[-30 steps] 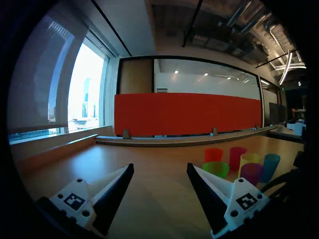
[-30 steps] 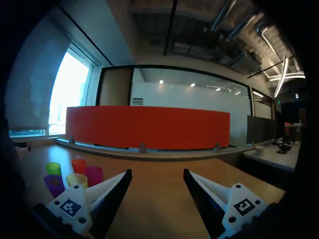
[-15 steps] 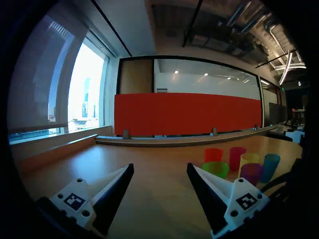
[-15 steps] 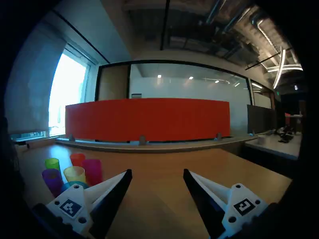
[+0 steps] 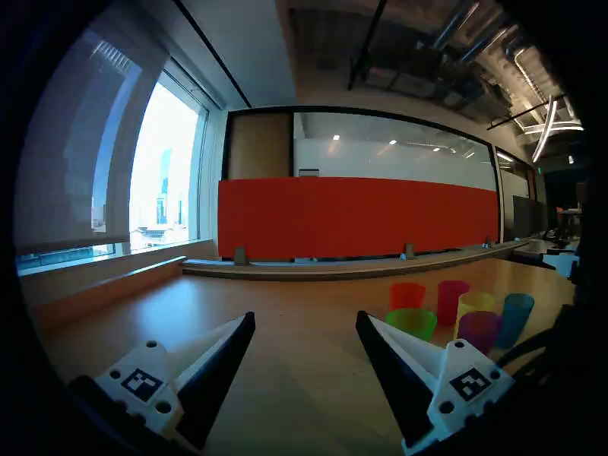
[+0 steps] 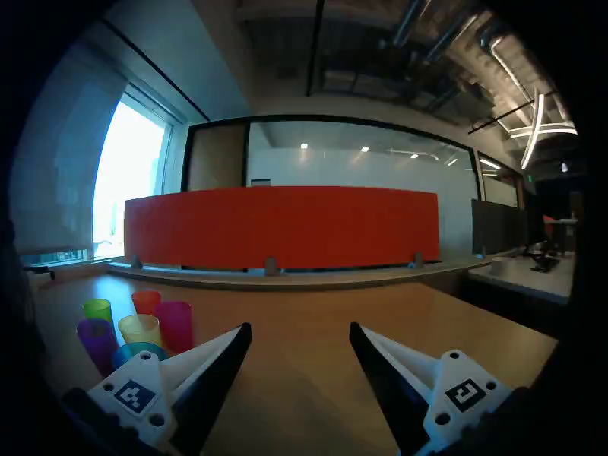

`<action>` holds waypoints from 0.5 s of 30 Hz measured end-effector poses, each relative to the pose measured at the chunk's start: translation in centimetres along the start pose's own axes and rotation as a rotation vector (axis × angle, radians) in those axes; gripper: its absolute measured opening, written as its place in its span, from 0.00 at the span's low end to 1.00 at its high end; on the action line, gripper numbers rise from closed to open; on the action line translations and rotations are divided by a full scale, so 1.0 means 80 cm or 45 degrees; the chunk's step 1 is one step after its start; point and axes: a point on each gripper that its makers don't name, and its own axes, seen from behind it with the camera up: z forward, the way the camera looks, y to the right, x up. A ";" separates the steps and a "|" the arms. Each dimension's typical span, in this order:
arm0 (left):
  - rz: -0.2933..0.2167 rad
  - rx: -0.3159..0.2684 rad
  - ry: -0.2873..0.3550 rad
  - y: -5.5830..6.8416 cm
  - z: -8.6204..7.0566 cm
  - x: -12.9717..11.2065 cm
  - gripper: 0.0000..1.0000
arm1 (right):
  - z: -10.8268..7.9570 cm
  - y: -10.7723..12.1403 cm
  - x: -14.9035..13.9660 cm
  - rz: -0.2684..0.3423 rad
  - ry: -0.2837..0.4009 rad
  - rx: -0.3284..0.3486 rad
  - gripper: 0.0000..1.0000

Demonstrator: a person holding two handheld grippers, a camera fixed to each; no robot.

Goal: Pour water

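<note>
Several translucent plastic cups stand in a cluster on the wooden table. In the left gripper view they sit to the right: a red cup (image 5: 406, 295), a magenta cup (image 5: 451, 300), a green cup (image 5: 411, 323), a yellow cup (image 5: 474, 305), a purple cup (image 5: 478, 330) and a blue cup (image 5: 515, 318). My left gripper (image 5: 304, 330) is open above the table, left of the cups. In the right gripper view the same cluster is at the lower left: green cup (image 6: 98, 310), red cup (image 6: 146, 302), magenta cup (image 6: 174, 324), yellow cup (image 6: 140, 329), purple cup (image 6: 96, 342), blue cup (image 6: 134, 354). My right gripper (image 6: 300, 338) is open, to the right of them.
The wooden table (image 5: 304, 304) runs to a long red divider panel (image 5: 357, 216) at its far edge. A bright window (image 5: 163, 182) and a wooden sill are on the left. Another desk with small items (image 6: 524, 277) stands at the far right.
My right gripper has tipped down and come a little nearer the cups, so the blue cup's rim now shows beside its left finger. The left gripper has stayed still.
</note>
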 end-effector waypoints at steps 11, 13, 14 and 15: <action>0.000 0.000 0.000 -0.001 -0.001 0.000 0.99 | -0.004 -0.003 0.001 -0.006 0.008 0.008 1.00; 0.000 0.000 0.000 -0.001 -0.001 0.000 0.99 | -0.004 -0.003 0.001 -0.006 0.009 0.008 1.00; 0.000 0.000 0.000 -0.001 -0.001 -0.001 0.99 | -0.004 -0.003 0.001 -0.006 0.009 0.008 1.00; 0.000 0.000 0.000 -0.001 -0.001 -0.001 0.99 | -0.005 -0.003 0.001 -0.006 0.009 0.009 1.00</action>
